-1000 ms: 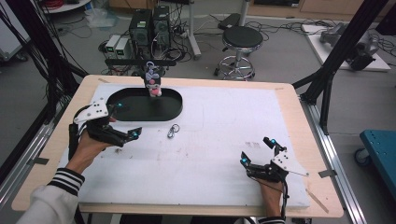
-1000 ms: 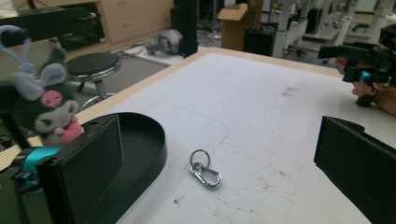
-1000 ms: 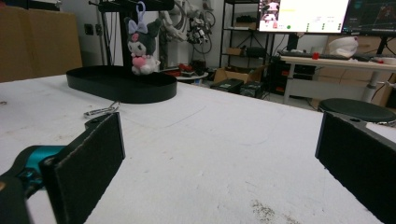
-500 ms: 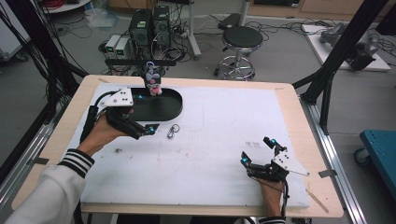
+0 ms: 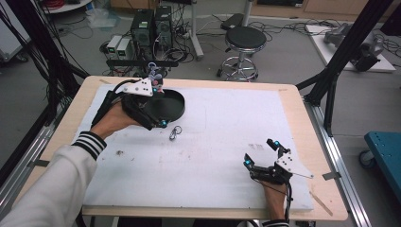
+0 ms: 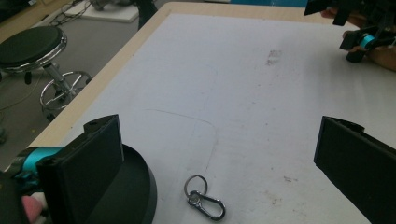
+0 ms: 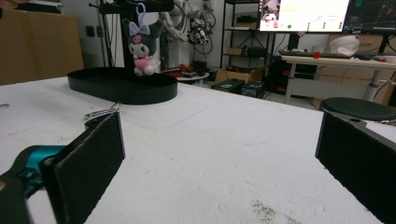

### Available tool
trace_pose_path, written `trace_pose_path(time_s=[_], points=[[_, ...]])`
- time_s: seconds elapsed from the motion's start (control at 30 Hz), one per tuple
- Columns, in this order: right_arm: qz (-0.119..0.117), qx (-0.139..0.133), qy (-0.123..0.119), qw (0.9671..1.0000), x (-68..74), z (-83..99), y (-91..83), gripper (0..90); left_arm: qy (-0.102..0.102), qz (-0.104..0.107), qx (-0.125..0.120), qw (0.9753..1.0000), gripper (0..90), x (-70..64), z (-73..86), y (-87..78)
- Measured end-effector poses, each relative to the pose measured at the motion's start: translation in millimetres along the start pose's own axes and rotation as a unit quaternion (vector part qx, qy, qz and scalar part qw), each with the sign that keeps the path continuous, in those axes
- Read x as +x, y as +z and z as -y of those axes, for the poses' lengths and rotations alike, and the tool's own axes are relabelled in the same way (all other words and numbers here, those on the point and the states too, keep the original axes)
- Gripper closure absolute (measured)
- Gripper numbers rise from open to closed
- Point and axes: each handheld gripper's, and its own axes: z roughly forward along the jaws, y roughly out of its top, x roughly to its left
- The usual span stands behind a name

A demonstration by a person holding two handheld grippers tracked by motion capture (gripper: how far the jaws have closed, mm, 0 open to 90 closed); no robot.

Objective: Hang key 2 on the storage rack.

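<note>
The step in hand is judged to be a reach for the small metal carabiner clip [image 6: 205,201], which lies flat on the white mat [image 5: 222,137] of the bench, just beside the black tray [image 5: 168,106] and not touching it. For a clean pick, the left tool [image 5: 158,118] is best lowered squarely over the clip so that one jaw comes down on each side of its long body. The jaw on the tray side needs watching: it sits close over the tray's rim and could catch there. Since the clip is thin and lies flat, the pads [image 6: 88,158] must be brought right down to the mat before they are closed, or it may slide away.

The left tool is held wide open above the clip and tray edge; nothing is gripped or touched. The right tool [image 5: 265,158] rests well apart near the front edge of the bench, likewise spread wide and empty. A small plush toy [image 7: 140,44] hangs at the far side of the tray.
</note>
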Motion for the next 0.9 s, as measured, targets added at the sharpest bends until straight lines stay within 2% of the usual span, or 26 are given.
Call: trace_pose_path(time_s=[0.23,0.37,0.57,0.9], points=[[0.000,0.000,0.001,1.0000,-0.2,0.0,0.0,0.6,0.020,0.021,0.029,0.9992,1.9,7.7,-4.9,20.2],[0.000,0.002,0.003,1.0000,-0.1,0.0,-0.3,0.6,0.013,0.038,0.039,0.9984,1.9,10.3,0.0,34.1],[0.000,0.002,0.003,1.0000,-0.1,0.0,-0.2,0.6,0.004,0.051,0.059,0.9970,1.9,13.5,6.4,48.1],[-0.001,0.001,0.002,1.0000,-0.1,0.1,0.0,0.6,0.006,0.053,0.096,0.9940,1.9,18.4,17.7,68.5]])
